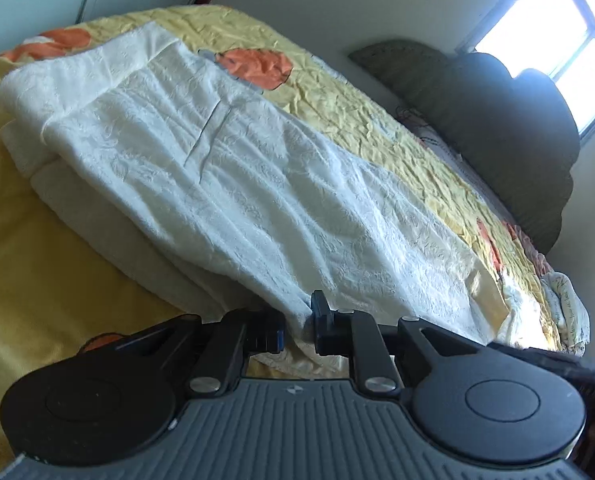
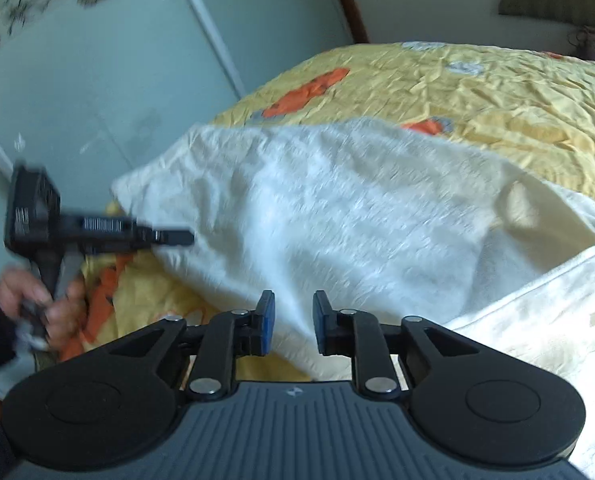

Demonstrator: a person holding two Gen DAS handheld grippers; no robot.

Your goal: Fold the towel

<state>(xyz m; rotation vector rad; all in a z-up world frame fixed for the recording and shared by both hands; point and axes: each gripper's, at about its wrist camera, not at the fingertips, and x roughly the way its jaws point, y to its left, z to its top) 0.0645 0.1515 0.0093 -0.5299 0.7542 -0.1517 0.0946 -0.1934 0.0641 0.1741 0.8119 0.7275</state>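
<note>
Towel: a white towel (image 1: 233,168) lies on the bed, partly folded, with several layers stacked at its far end in the left wrist view.
Towel surface: soft terry with a fine embossed pattern, many shallow wrinkles, and one straight crease line across the top layer.
Towel near edge: one edge of the cloth hangs down to the left gripper (image 1: 300,330) and passes between its two fingers.
Left gripper: the jaws are nearly together and pinch this towel edge; the cloth bunches into a narrow fold where the pads meet it.
Right gripper: the right gripper (image 2: 294,326) has its jaws apart, with a clear gap; the towel (image 2: 337,208) lies under and behind the gap, and the pads do not press on it.
Gripper pads: the finger pads are blue and flat, on black linked arms with silver pivot pins; the body below is grey and ribbed.
Right view of left tool: the left gripper (image 2: 177,237) appears blurred at the left, its tip at the towel's side edge, held by a hand (image 2: 41,300).
Bedspread: a yellow bedspread (image 1: 357,100) with orange and grey patches, very crinkled, lies under the towel.
Headboard: a dark green padded headboard (image 1: 509,120) with a rounded top stands at the far side.
Window: a bright window (image 1: 553,32) is behind the headboard.
</note>
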